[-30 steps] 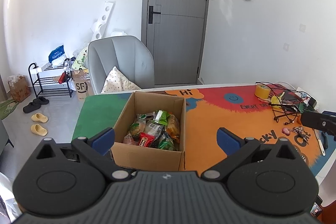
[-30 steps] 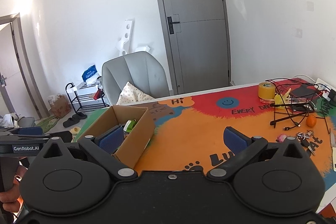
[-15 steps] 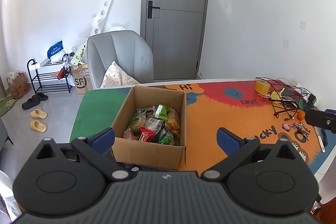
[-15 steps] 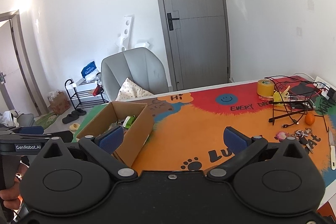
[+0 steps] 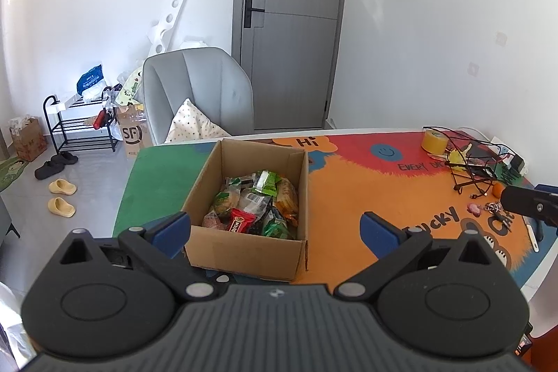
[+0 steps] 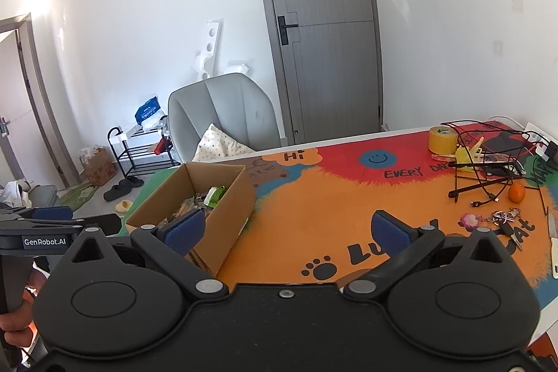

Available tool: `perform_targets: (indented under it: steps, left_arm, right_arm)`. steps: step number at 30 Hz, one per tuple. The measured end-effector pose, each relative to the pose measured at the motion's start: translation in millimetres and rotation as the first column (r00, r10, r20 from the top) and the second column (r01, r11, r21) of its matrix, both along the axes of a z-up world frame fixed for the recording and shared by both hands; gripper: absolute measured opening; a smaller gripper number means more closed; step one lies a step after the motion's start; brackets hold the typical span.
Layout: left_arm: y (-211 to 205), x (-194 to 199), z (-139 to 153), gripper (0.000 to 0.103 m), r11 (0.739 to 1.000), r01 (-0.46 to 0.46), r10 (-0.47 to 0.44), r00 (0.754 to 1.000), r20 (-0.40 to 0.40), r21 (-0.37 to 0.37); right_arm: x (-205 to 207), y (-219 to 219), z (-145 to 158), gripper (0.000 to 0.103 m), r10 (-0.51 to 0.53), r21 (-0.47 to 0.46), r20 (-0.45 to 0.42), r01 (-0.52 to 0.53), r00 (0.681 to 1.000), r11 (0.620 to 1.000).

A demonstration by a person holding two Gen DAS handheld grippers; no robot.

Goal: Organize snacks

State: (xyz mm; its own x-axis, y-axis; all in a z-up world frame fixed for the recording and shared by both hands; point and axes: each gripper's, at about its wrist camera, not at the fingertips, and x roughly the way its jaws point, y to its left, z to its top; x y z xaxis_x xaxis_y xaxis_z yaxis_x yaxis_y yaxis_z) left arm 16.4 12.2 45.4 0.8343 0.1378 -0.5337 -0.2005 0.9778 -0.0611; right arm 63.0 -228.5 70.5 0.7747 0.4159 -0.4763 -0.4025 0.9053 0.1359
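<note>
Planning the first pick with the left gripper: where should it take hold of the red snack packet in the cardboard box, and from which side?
Probably from straight above: the cardboard box walls block any sideways approach. The red snack packet lies tilted on top of the pile near the front wall; pinch across its narrow width with the left gripper, which is open.

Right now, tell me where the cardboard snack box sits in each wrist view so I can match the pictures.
Left wrist view: the cardboard box sits lower centre, open and full of snack packets, between the open left gripper fingers.
Right wrist view: the cardboard box sits lower left, partly behind a finger of the open right gripper.
Shared landmark: the yellow tape roll on the table's far right.
</note>
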Motion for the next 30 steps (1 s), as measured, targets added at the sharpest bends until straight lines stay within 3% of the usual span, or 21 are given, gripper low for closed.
perform_targets:
  steps: [30]
  left_arm:
    - [2.6, 1.9, -2.3, 0.102, 1.000, -0.010, 0.010, 1.000, -0.006, -0.010]
  right_arm:
    - [1.3, 0.4, -2.4, 0.103, 0.005, -0.012, -0.014, -0.005, 1.000, 1.000]
